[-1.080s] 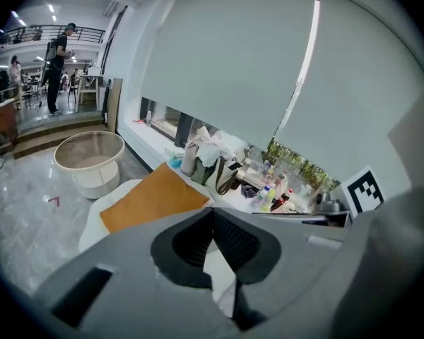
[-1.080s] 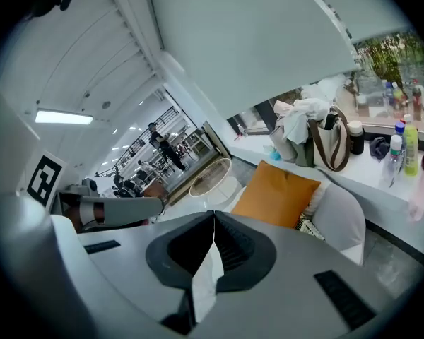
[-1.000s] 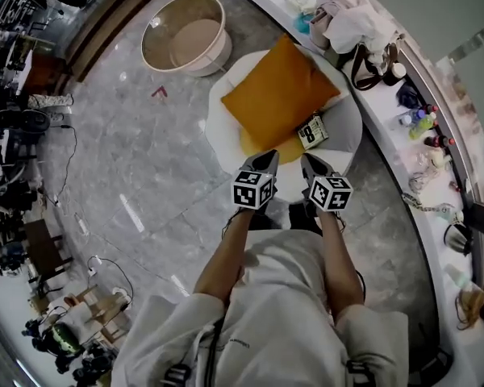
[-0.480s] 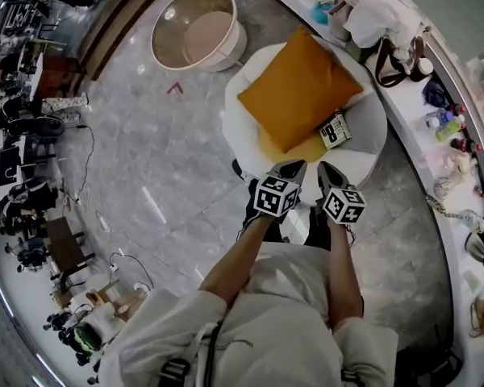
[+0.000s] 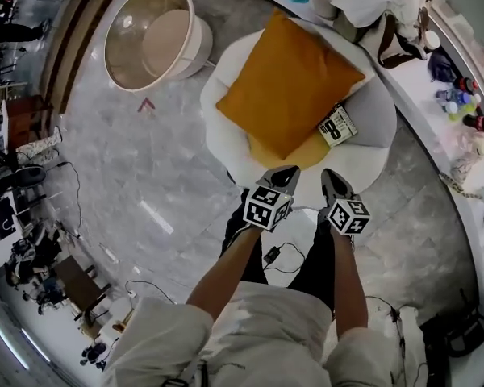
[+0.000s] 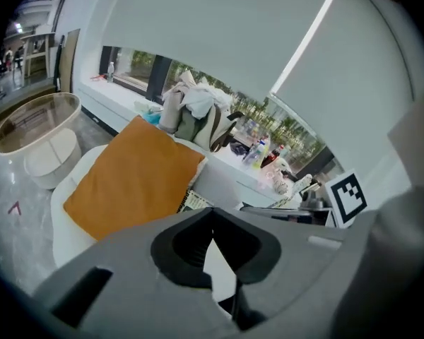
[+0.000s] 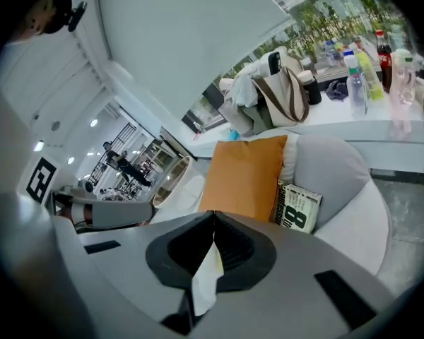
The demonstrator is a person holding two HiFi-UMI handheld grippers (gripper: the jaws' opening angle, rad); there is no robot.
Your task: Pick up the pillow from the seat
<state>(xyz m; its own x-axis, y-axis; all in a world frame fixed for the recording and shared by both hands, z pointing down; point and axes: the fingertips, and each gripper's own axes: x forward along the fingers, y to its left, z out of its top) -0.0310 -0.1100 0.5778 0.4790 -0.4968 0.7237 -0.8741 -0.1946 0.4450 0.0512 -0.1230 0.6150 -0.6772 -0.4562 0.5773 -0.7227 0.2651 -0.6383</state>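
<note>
While right gripper (image 5: 331, 176) hangs closed, pillow (image 5: 286, 87) lies ahead.

Pillow (image 5: 286, 83) on seat (image 5: 371, 147), book (image 5: 337, 125) just right of it (touching), tub (image 5: 149, 39) on floor (image 5: 137, 160) to the left.

Upper centre: orange square fabric pillow (image 5: 289, 83) hides most of yellow cushion (image 5: 297, 153) beneath; black-and-white printed booklet (image 7: 298, 205), left edge behind pillow.

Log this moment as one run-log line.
pillow: on seat, untouched | left gripper: shut, empty | right gripper: shut, empty | both: short of pillow | step: grasp not yet begun
</note>
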